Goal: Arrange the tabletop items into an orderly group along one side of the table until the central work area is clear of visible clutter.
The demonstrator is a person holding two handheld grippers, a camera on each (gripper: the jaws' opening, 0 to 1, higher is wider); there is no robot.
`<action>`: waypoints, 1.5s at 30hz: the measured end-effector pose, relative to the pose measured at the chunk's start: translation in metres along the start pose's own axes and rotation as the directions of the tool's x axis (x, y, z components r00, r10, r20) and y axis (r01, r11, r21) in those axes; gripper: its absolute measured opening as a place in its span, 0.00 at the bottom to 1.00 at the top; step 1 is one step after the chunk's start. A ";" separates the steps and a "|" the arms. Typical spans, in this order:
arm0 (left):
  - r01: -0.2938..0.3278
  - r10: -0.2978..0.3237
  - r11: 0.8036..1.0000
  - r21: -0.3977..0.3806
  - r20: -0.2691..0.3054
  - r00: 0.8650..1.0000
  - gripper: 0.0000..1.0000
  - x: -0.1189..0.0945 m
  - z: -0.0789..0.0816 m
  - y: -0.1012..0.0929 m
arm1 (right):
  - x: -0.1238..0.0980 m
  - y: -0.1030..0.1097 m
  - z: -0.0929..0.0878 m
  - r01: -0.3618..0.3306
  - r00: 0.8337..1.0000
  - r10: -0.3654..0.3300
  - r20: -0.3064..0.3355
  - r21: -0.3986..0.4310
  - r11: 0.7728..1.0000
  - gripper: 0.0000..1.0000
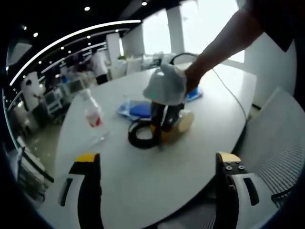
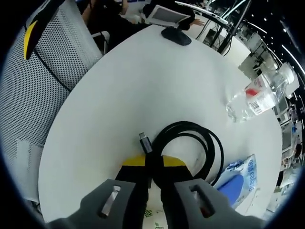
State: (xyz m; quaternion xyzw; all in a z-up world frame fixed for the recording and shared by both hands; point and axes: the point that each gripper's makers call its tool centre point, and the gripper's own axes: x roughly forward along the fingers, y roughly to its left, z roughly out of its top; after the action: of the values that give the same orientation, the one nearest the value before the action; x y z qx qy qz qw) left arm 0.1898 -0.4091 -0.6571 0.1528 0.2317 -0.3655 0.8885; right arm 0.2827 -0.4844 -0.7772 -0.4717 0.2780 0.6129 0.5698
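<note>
A coiled black cable (image 2: 209, 143) with a small plug (image 2: 145, 142) lies on the white table (image 2: 138, 81). My right gripper (image 2: 153, 166) is shut on the near side of the coil, its yellow-tipped fingers pinching the cord. In the left gripper view the right gripper (image 1: 162, 128) reaches in under a gloved hand (image 1: 167, 83), standing on the cable (image 1: 139, 137). My left gripper (image 1: 158, 157) hovers well short of it, open wide and holding nothing. A clear water bottle (image 2: 259, 98) with a red label lies on its side; the bottle (image 1: 93, 114) is left of the coil. A blue packet (image 1: 138, 109) lies behind the coil.
A yellowish item (image 1: 183, 123) sits against the coil beside the right gripper. The blue packet (image 2: 236, 183) is right of the coil. A dark flat object (image 2: 176, 36) sits at the far table edge. Mesh chairs (image 2: 52, 62) (image 1: 281, 143) stand along the table rim.
</note>
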 end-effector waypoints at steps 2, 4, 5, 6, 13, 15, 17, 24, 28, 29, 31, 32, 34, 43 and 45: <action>0.003 -0.003 1.000 0.005 0.002 1.000 0.97 0.000 0.000 0.000 | -0.001 -0.001 0.000 0.014 1.000 -0.014 0.003 -0.003 1.000 0.05; 0.005 -0.005 1.000 0.007 0.002 1.000 0.97 0.001 0.001 -0.001 | -0.005 -0.002 0.004 0.030 0.999 -0.030 0.013 0.007 1.000 0.05; 0.007 -0.007 1.000 0.008 0.002 1.000 0.97 0.001 0.001 -0.001 | -0.005 -0.002 0.004 0.031 0.999 -0.032 0.014 0.008 0.999 0.05; 0.008 -0.008 1.000 0.009 0.001 1.000 0.97 0.001 0.001 -0.002 | -0.007 -0.004 0.005 0.042 0.999 -0.042 0.016 0.003 0.999 0.05; 0.014 -0.014 1.000 0.012 0.005 1.000 0.97 0.002 0.001 -0.002 | -0.015 -0.010 0.011 0.072 0.997 -0.071 0.033 -0.001 0.997 0.05; 0.012 -0.012 1.000 0.009 0.008 1.000 0.97 0.002 0.001 -0.001 | -0.019 -0.012 0.013 0.087 0.996 -0.087 0.034 -0.003 0.996 0.05; 0.013 -0.013 1.000 0.008 0.010 1.000 0.97 0.002 0.001 -0.001 | -0.025 -0.013 0.016 0.100 0.994 -0.100 0.042 0.007 0.995 0.05; 0.026 -0.026 0.999 0.021 0.008 1.000 0.97 0.002 0.001 -0.004 | -0.044 -0.017 0.025 0.155 0.986 -0.155 0.061 0.010 0.988 0.05; 0.024 -0.025 1.000 0.015 0.007 1.000 0.96 0.002 0.000 -0.002 | -0.053 -0.020 0.027 0.183 0.980 -0.184 0.071 0.020 0.983 0.05; 0.025 -0.025 1.000 0.015 0.007 1.000 0.96 0.002 0.001 -0.002 | -0.054 -0.020 0.026 0.187 0.980 -0.188 0.069 0.019 0.982 0.05; 0.028 -0.028 0.999 0.017 0.005 1.000 0.96 0.002 0.000 -0.003 | -0.058 -0.024 0.025 0.198 0.977 -0.200 0.070 0.028 0.980 0.05; 0.031 -0.031 0.999 0.016 0.003 1.000 0.96 0.002 0.000 -0.003 | -0.061 -0.026 0.024 0.211 0.974 -0.213 0.072 0.035 0.977 0.05; 0.033 -0.033 0.999 0.016 0.003 0.999 0.96 0.002 0.000 -0.004 | -0.066 -0.031 0.024 0.228 0.970 -0.231 0.078 0.054 0.972 0.05; 0.055 -0.055 0.998 0.022 -0.009 0.998 0.96 0.003 -0.002 -0.007 | -0.080 -0.035 0.026 0.268 0.958 -0.275 0.085 0.078 0.960 0.05; 0.056 -0.055 0.998 0.024 -0.008 0.998 0.96 0.003 -0.002 -0.007 | -0.083 -0.036 0.027 0.276 0.955 -0.283 0.088 0.088 0.957 0.05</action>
State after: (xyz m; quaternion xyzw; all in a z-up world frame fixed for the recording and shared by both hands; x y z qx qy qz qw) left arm 0.1862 -0.4152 -0.6613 0.1584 0.2346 -0.3922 0.8752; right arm 0.3028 -0.4897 -0.6846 -0.4533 0.2023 0.5383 0.6811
